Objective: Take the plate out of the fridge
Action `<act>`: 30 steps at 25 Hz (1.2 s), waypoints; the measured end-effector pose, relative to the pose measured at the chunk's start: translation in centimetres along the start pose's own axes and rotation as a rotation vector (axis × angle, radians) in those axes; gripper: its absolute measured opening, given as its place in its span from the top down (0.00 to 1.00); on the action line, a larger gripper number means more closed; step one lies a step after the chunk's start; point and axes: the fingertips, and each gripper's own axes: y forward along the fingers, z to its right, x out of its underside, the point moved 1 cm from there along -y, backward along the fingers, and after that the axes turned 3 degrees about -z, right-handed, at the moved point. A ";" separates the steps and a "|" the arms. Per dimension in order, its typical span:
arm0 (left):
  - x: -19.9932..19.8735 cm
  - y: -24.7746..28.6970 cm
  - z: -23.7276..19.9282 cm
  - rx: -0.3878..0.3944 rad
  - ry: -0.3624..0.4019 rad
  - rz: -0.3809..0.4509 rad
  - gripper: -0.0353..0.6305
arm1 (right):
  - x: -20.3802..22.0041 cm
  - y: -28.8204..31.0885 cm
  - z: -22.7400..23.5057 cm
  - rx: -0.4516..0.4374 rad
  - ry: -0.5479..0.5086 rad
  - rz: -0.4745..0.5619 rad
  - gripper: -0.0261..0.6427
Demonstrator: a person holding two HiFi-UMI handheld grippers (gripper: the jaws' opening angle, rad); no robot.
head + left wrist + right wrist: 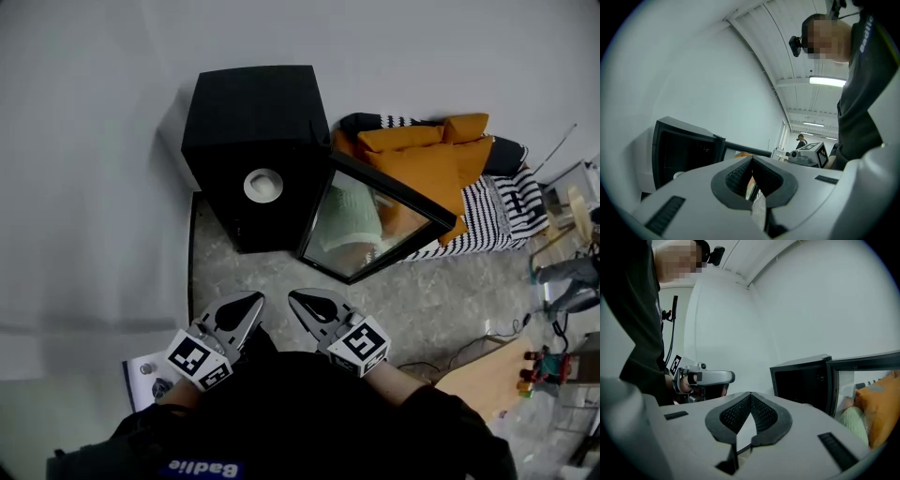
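- Grey left gripper [255,301] and right gripper [296,298] hover side by side near the person's body, jaws pressed together, nothing held.
- White plate [263,185] sits inside the black fridge [248,112] farther off; its door [375,220] stands open to the right, with floor [281,272] between.

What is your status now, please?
Left claw shut, empty. Right claw shut, empty. Plate inside fridge, door open. Nothing in the way.

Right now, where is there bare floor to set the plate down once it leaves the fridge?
Bare floor lies directly in front of the fridge, left of its open door, and again between the door and the wooden board. The right is crowded: orange cushions, a striped blanket, cables. A paper sheet takes the lower left.
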 end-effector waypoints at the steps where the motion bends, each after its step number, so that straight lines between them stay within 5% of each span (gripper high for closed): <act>1: -0.5 0.3 -1.7 0.009 -0.001 -0.003 0.94 | -0.4 1.4 0.7 0.016 -0.002 -0.012 0.95; 11: -2.3 2.3 -13.2 0.093 -0.018 -0.049 0.94 | -2.5 12.0 5.7 0.134 -0.051 -0.081 0.95; 19: -2.6 4.9 -14.7 0.043 -0.030 -0.059 0.94 | -2.1 13.5 10.0 0.170 -0.113 -0.189 0.95; 30: -2.5 6.8 -15.9 -0.077 -0.071 -0.059 0.94 | 1.2 16.5 14.4 0.112 -0.279 -0.299 0.95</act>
